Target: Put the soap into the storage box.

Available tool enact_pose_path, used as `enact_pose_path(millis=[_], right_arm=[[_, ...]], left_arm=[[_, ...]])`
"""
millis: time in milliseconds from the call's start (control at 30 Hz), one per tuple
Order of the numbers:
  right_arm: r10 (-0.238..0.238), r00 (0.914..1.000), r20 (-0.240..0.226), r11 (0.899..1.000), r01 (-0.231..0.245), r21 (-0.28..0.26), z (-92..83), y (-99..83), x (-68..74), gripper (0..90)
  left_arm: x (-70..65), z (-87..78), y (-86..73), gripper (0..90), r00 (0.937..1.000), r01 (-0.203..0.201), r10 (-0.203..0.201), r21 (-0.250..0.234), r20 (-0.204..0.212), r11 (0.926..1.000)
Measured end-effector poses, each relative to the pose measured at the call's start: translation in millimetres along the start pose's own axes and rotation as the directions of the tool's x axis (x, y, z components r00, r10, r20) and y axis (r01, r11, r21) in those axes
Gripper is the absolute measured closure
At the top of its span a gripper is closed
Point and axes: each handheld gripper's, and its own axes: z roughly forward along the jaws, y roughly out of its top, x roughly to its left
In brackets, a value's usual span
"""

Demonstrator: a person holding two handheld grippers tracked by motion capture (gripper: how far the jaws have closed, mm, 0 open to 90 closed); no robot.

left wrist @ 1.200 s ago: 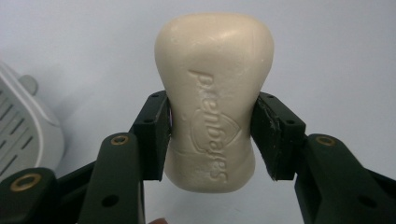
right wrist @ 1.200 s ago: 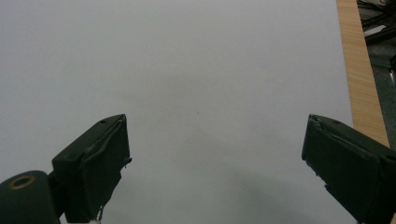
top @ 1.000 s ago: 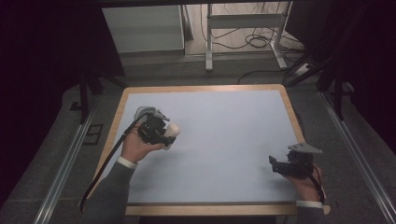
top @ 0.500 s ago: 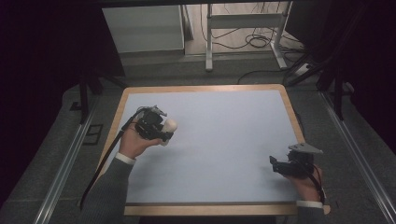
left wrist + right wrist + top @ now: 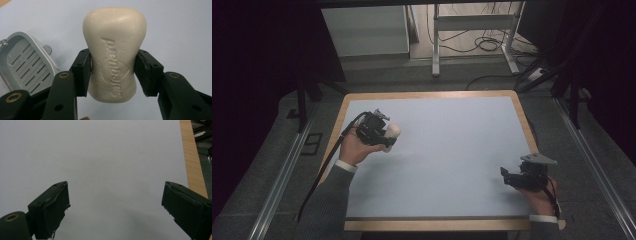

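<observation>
A cream bar of soap [image 5: 115, 57] with embossed lettering is clamped at its narrow waist between the black jaws of my left gripper [image 5: 113, 53], which is shut on it. From the high view, that left gripper [image 5: 387, 135] hovers over the table's left side with the soap [image 5: 394, 131] sticking out to the right. A grey slotted soap dish [image 5: 25, 65] lies on the table just beside and below the held soap. My right gripper [image 5: 116, 185] stands open with nothing between its jaws, and in the high view this right gripper [image 5: 504, 176] rests near the table's right front corner.
The table has a pale blue top [image 5: 452, 150] with a wooden rim [image 5: 192, 157]. A white cabinet [image 5: 364, 30], a metal stand [image 5: 472, 25] and loose cables [image 5: 492, 45] sit on the floor beyond the far edge.
My left hand has carried the soap a little toward the far side of the table. The right hand has stayed where it was.
</observation>
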Motion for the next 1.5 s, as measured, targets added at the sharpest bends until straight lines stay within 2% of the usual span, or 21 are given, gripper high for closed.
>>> enact_pose_path(millis=[433, 533, 700, 1100, 1500], right_arm=[[-0.001, 1.0, 0.004, 1.0, 0.001, 0.004, 1.2, -0.6, 0.5, 7.2], [-0.002, 1.0, 0.004, 1.0, 0.002, 0.004, 1.2, -0.5, 0.5, 7.3], [0.0, 1.0, 0.006, 1.0, 0.0, 0.006, 1.7, -0.8, 0.2, 7.2], [-0.002, 1.0, 0.006, 1.0, 0.002, 0.011, 2.0, -1.1, -0.3, 7.3], [0.001, 1.0, 0.003, 1.0, -0.001, 0.004, 0.7, -0.5, -0.4, 7.2]], left_arm=[[10.6, -1.0, 10.8, 49.9, 0.9996, 0.012, -0.012, 0.004, -0.027, 0.9999], [12.5, -1.0, 13.8, 49.9, 0.999, 0.001, 0.0, 0.009, -0.046, 1.0], [14.9, -0.8, 15.7, 49.9, 0.9991, 0.003, -0.003, 0.009, -0.041, 1.0], [30.7, 0.1, 21.3, 49.9, 0.9973, 0.041, -0.04, 0.008, -0.062, 0.9991], [44.6, 3.1, 19.8, 49.9, 0.994, 0.083, -0.082, 0.01, -0.072, 0.9965]])
